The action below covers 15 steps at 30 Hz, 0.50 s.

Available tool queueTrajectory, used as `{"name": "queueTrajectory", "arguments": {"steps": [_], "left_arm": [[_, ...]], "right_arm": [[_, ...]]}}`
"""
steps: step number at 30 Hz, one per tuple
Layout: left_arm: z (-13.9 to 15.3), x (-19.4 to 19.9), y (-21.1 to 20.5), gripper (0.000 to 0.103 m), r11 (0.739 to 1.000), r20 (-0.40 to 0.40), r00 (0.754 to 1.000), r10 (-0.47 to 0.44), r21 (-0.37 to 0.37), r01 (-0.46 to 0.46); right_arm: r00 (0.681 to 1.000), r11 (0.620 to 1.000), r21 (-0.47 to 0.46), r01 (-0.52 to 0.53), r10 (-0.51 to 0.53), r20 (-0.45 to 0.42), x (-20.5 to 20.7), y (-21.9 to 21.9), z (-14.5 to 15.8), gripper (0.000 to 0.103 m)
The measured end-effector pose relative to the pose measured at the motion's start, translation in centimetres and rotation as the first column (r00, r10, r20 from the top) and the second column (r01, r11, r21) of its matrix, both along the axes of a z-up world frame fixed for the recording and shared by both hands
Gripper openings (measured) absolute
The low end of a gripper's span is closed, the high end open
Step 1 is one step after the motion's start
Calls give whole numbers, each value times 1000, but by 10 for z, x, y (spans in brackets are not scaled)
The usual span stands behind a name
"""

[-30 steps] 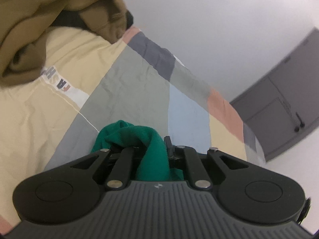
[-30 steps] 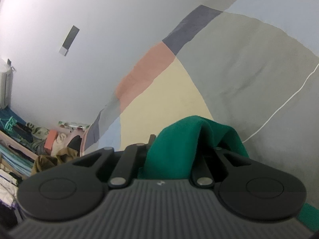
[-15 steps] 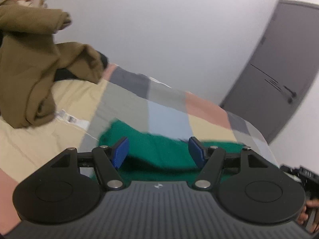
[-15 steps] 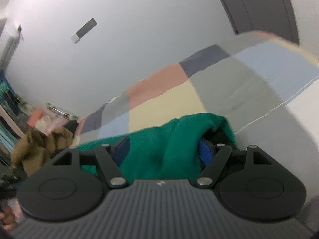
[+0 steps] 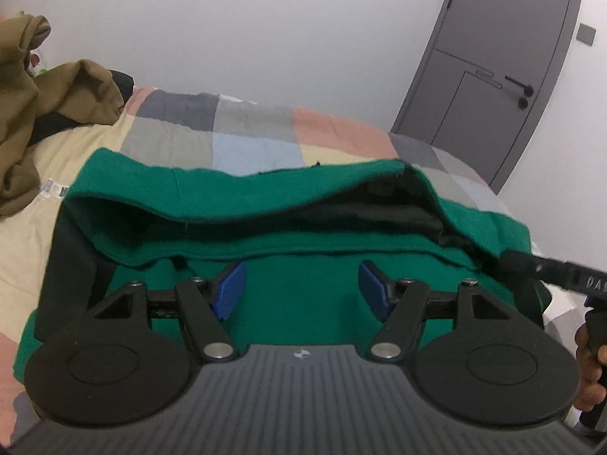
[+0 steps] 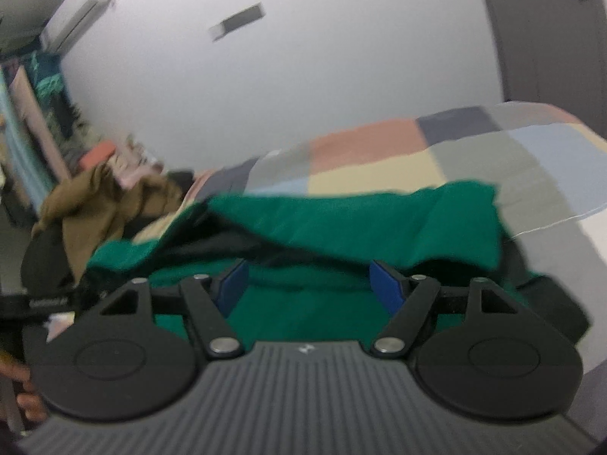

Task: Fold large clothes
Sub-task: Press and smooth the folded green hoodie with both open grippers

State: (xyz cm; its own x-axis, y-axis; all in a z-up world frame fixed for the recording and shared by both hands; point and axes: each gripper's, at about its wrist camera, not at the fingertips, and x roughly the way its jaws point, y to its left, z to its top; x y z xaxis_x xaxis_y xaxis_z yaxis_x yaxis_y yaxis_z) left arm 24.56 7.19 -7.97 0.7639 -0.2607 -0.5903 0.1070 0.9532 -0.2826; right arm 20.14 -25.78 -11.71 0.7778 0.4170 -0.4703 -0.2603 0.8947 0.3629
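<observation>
A green garment (image 5: 235, 197) with a black lining lies folded over itself on a patchwork bedspread (image 5: 250, 129). It also shows in the right wrist view (image 6: 379, 223). My left gripper (image 5: 301, 290) is open and empty, its blue pads (image 5: 229, 288) just above the green cloth near its front edge. My right gripper (image 6: 309, 288) is open and empty too, over the same garment; its blue pads (image 6: 385, 290) stand wide apart. The tip of the right gripper (image 5: 561, 271) shows at the right edge of the left wrist view.
A brown garment (image 5: 41, 106) is heaped at the bed's left end, also in the right wrist view (image 6: 102, 204). A grey door (image 5: 493, 76) stands beyond the bed at the right. Shelves with clothes (image 6: 34, 113) line the far left wall.
Both grippers were shut on the green garment a second ago. They opened, let it drop onto the bed and pulled back toward the near edge.
</observation>
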Motion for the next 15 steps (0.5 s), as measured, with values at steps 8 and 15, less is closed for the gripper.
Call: {"name": "queueTrajectory", "arguments": {"steps": [8,15], "left_arm": [[-25,15,-15,70,999,-52,998,-18,42,20],[-41,24,-15,71,1000,-112,994,-16,16,18]], "right_arm": [[995,994,-70,-80,76,-59,3,36,-23,64],[993,991,-99,-87,78,-93,9,44,-35,58]]}}
